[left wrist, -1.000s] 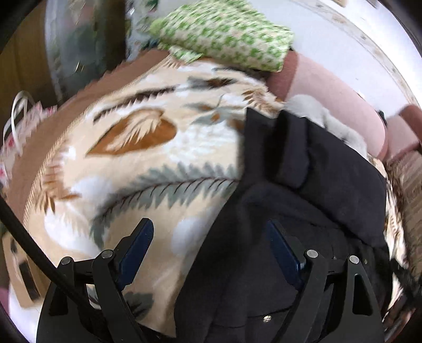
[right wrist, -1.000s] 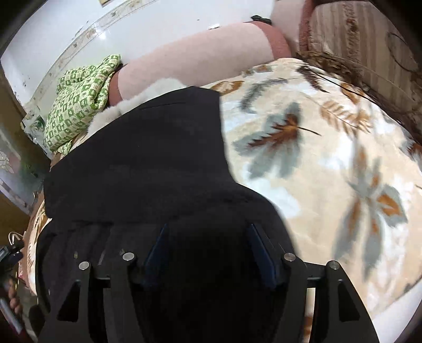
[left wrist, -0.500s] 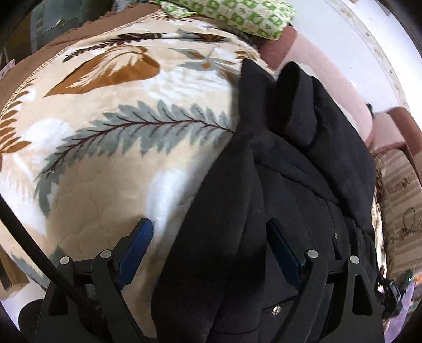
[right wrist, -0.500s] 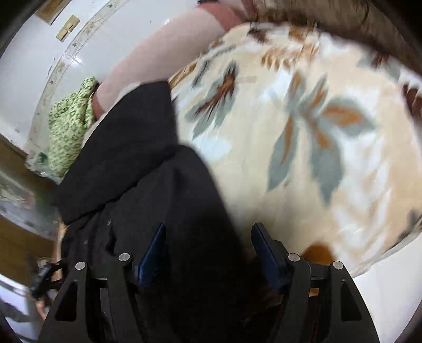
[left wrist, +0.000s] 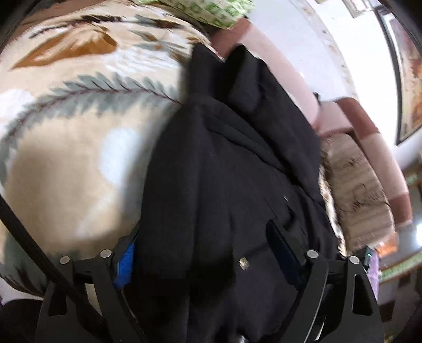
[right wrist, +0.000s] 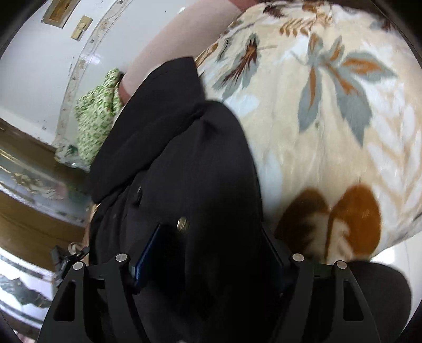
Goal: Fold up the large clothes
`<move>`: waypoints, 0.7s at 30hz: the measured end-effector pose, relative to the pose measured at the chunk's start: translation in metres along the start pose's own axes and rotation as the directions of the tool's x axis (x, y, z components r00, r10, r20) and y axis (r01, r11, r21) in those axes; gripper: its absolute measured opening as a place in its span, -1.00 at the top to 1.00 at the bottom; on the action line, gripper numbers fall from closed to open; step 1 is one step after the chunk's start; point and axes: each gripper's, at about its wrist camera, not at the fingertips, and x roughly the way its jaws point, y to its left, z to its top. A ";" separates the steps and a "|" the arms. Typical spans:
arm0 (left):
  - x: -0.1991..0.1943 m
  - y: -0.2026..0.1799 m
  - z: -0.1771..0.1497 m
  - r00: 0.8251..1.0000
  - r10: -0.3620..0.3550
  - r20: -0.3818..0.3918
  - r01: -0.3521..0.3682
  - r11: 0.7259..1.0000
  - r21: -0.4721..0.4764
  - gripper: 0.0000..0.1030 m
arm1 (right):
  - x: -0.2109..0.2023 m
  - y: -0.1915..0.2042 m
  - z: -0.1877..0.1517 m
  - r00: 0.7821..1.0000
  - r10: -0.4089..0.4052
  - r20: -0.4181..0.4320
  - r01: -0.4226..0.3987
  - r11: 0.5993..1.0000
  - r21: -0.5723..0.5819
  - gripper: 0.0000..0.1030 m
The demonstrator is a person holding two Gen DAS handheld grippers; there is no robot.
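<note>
A large black coat (left wrist: 237, 168) lies on a bed covered with a cream leaf-print blanket (left wrist: 66, 158). My left gripper (left wrist: 205, 253) is open, its jaws wide apart, and straddles the coat's near left edge; black cloth bulges between the blue pads (left wrist: 126, 263). In the right wrist view the coat (right wrist: 168, 163) fills the lower left, on the blanket (right wrist: 329, 118). My right gripper (right wrist: 208, 253) is open too and straddles the coat's near right edge, by a metal snap (right wrist: 182, 224). Cloth hides most of both right pads.
A green-and-white checked cloth (left wrist: 200, 10) lies at the head of the bed, also in the right wrist view (right wrist: 95, 121). A pink padded headboard (left wrist: 284, 76) runs behind the coat. A striped cushion (left wrist: 361, 195) sits at the right. A wooden cabinet (right wrist: 26, 184) stands at the left.
Both grippers have swung down and in over the coat's near corners. Black cloth now fills the gap between each pair of pads. The jaw widths look unchanged.
</note>
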 end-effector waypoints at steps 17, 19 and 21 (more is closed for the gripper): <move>-0.003 -0.019 -0.048 1.000 -0.012 -0.007 0.012 0.999 0.052 -0.60 | 0.014 0.035 -0.038 0.992 0.084 -0.091 -0.099 0.979 -0.178 -0.48; 0.000 -0.024 -0.051 1.000 0.027 0.004 -0.028 0.997 0.067 -0.61 | 0.015 0.039 -0.038 0.994 0.067 -0.086 -0.083 0.977 -0.197 -0.48; 0.003 -0.029 -0.054 0.998 0.056 0.014 -0.057 0.995 0.078 -0.67 | 0.015 0.042 -0.041 0.995 0.051 -0.082 -0.067 0.974 -0.216 -0.48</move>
